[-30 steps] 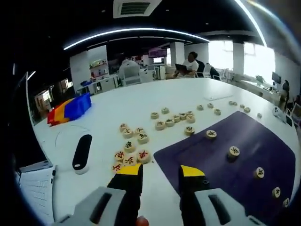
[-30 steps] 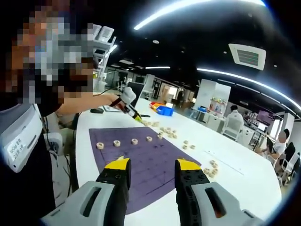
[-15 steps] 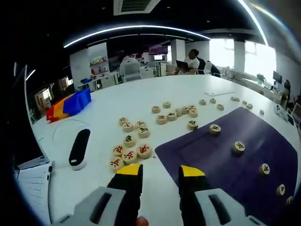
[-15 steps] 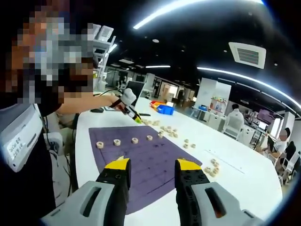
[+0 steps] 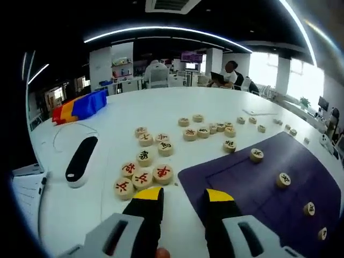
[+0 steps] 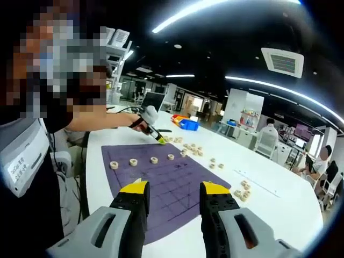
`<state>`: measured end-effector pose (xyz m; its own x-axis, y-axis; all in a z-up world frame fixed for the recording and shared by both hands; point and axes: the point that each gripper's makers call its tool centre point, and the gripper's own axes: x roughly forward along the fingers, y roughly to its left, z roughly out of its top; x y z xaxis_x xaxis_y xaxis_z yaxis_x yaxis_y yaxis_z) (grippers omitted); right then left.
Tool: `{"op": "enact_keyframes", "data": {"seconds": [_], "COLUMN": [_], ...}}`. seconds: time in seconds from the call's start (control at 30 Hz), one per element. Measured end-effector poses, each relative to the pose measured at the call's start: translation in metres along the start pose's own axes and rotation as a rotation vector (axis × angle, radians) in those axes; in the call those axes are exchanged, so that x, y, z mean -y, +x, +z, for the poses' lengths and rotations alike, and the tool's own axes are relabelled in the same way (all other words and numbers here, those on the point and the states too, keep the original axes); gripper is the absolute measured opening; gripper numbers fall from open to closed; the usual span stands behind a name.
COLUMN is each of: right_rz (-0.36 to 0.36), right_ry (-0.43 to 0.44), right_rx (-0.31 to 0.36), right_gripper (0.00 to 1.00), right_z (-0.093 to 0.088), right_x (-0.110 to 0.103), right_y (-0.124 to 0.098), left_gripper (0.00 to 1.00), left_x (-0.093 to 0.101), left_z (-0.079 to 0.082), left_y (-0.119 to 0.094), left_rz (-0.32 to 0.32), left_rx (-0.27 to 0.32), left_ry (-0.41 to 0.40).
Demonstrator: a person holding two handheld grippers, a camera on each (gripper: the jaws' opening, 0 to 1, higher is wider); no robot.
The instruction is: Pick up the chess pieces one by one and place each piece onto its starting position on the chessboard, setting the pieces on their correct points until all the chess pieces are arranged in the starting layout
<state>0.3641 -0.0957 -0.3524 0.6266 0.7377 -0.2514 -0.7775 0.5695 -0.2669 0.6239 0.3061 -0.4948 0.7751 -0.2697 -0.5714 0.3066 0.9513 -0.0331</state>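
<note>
Round wooden chess pieces with red or dark characters lie loose on the white table. The nearest cluster sits just ahead and left of my left gripper, which is open with nothing between its jaws. The purple chessboard mat lies to the right with a row of several pieces on it. My right gripper hangs open and empty above the mat's near edge. The row of pieces stands on the mat's left part. A person's hand holds the left gripper beside the loose pieces at the far corner.
A black oblong device lies left of the cluster, with a white keyboard further left. A blue, red and yellow object sits at the far left. More loose pieces lie right of the mat. A blue bin stands behind.
The left gripper has dropped and moved in toward the nearest cluster, which now looks larger and closer. In the right gripper view it has shifted slightly right. The right gripper has held still.
</note>
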Motion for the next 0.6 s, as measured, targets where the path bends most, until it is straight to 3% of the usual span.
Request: {"op": "enact_keyframes", "data": {"seconds": [0.13, 0.3, 0.6], "right_rz": [0.000, 0.002, -0.002], "right_ry": [0.006, 0.001, -0.001], "right_rx": [-0.004, -0.002, 0.000], "right_gripper": [0.38, 0.38, 0.38], "right_z": [-0.003, -0.001, 0.001], "right_x": [0.001, 0.000, 0.002], "right_y": [0.002, 0.001, -0.001], "left_gripper": [0.31, 0.32, 0.32], "left_x": [-0.001, -0.001, 0.010], "left_z": [0.000, -0.001, 0.007], "left_y": [0.000, 0.001, 0.004], "left_rz": [0.014, 0.014, 0.004], "left_rx": [-0.002, 0.001, 0.027], "left_ry": [0.028, 0.005, 0.030]}}
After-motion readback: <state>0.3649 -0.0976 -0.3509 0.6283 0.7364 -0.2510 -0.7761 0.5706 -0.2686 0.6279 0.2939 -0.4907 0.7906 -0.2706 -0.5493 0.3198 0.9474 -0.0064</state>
